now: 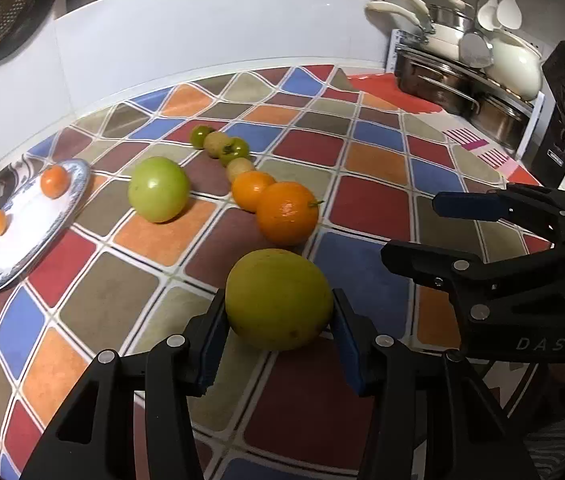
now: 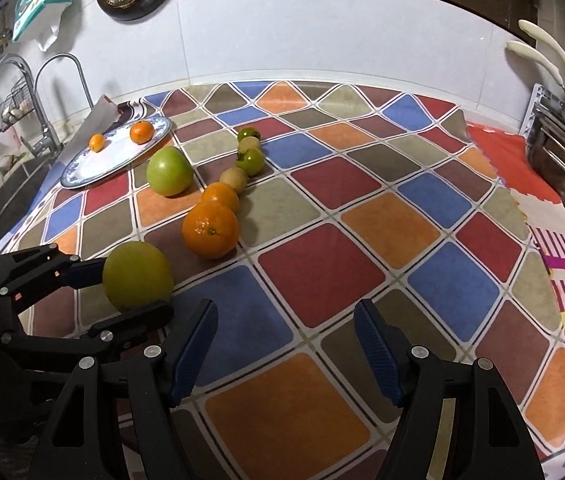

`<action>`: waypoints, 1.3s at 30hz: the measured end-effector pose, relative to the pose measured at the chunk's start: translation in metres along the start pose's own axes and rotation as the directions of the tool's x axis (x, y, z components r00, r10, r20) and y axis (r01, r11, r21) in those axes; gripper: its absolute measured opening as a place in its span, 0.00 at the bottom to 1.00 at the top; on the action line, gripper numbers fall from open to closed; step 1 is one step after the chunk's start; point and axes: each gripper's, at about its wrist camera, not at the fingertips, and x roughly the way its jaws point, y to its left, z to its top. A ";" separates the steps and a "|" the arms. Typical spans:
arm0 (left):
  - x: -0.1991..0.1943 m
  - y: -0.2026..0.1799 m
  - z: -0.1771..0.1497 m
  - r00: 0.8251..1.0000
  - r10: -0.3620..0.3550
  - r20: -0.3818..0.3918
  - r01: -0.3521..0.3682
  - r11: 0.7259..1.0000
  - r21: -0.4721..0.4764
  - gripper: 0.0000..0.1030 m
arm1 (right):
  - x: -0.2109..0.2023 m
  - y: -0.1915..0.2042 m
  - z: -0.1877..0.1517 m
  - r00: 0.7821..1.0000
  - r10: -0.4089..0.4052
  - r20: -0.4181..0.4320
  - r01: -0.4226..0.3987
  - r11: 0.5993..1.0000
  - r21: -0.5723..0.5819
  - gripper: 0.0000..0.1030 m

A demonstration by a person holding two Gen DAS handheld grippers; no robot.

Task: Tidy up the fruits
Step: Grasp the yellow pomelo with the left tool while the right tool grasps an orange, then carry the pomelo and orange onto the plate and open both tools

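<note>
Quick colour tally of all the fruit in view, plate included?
Orange: 4, two on the plate, namely and, and two on the cloth, and
Green: 3
Yellow-green: 1, between the left gripper fingers
Tan: 2
Total: 10

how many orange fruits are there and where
4. Two small ones sit on the blue-rimmed plate: one near its far edge, one further left. Two larger ones lie on the tablecloth in the fruit line: one nearer, one just behind, touching it. None looks hidden.
</note>
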 end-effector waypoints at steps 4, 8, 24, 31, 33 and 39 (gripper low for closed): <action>-0.010 0.011 0.003 0.999 0.037 0.013 -0.036 0.999 -0.027 0.47 | 0.002 0.006 0.004 1.000 0.010 0.007 -0.010 1.000 -0.008 0.69; -0.019 0.024 0.004 0.997 0.078 0.019 -0.077 0.996 -0.050 0.47 | 0.007 0.014 0.012 0.999 0.029 0.014 -0.028 0.999 -0.028 0.69; -0.019 0.068 0.010 0.987 0.158 0.012 -0.157 0.985 -0.071 0.47 | 0.050 0.045 0.040 0.996 0.085 -0.001 -0.085 0.996 -0.037 0.57; -0.019 0.074 0.009 0.988 0.152 0.012 -0.151 0.986 -0.070 0.47 | 0.056 0.048 0.040 0.997 0.070 -0.016 -0.071 0.997 -0.026 0.41; -0.021 0.075 0.009 0.989 0.144 0.016 -0.143 0.987 -0.068 0.47 | 0.054 0.049 0.040 0.998 0.066 -0.015 -0.066 0.998 -0.021 0.41; -0.033 0.081 0.010 0.991 0.127 0.040 -0.124 0.989 -0.076 0.47 | 0.039 0.057 0.039 0.998 0.068 0.007 -0.068 0.998 -0.009 0.41</action>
